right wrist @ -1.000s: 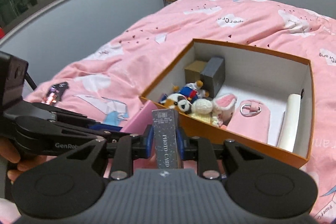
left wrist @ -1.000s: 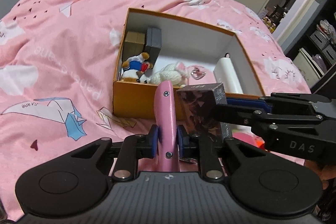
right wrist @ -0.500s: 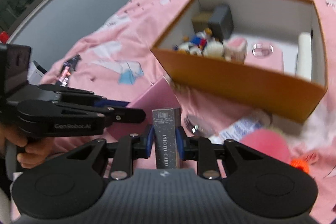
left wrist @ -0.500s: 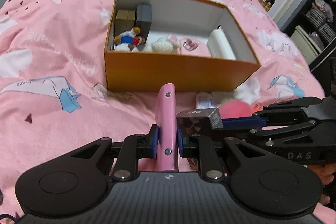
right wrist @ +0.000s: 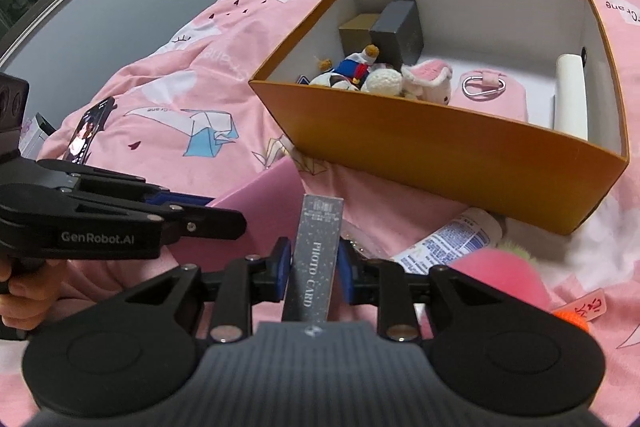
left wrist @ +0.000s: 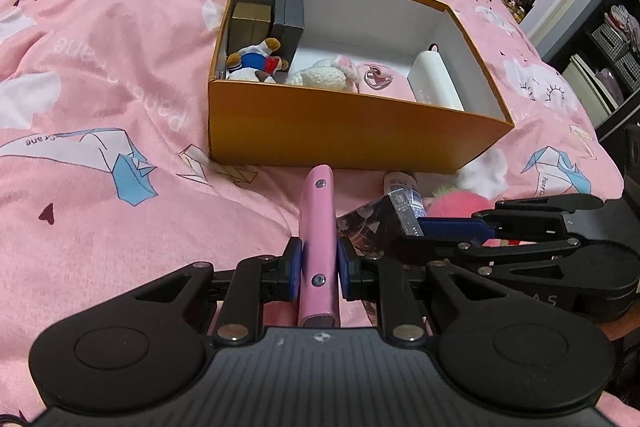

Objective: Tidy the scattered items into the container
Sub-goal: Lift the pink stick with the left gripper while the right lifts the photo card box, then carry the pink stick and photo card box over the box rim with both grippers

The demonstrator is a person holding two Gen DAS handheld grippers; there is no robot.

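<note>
left gripper [left wrist: 318, 263]: clamped on pink flat case [left wrist: 318, 227], held edge-up, low over bed, just short of box
right gripper [right wrist: 312, 261]: clamped on dark photo card box [right wrist: 316, 255], "PHOTO CARD" printed on the edge facing camera; sits right beside left gripper
loose items near: white tube with blue print [right wrist: 448, 237], pink fluffy ball [right wrist: 504, 281], white fluffy thing [left wrist: 482, 171], all lying on bed against box's near wall, right side
bed [left wrist: 100, 67]: pink duvet, paper crane print
orange box [left wrist: 344, 135]: open top, white inside, sits on bed just past both grippers
box contents left: plush in blue/red [left wrist: 256, 61], cream knit plush [left wrist: 320, 77], gold box [left wrist: 250, 23] and dark grey box [left wrist: 288, 17] upright in far left corner
box contents right: pink pouch with metal carabiner [right wrist: 484, 87], white cylinder [left wrist: 436, 83] along right wall
phone [right wrist: 88, 131]: on bed, far left in right wrist view, screen lit
</note>
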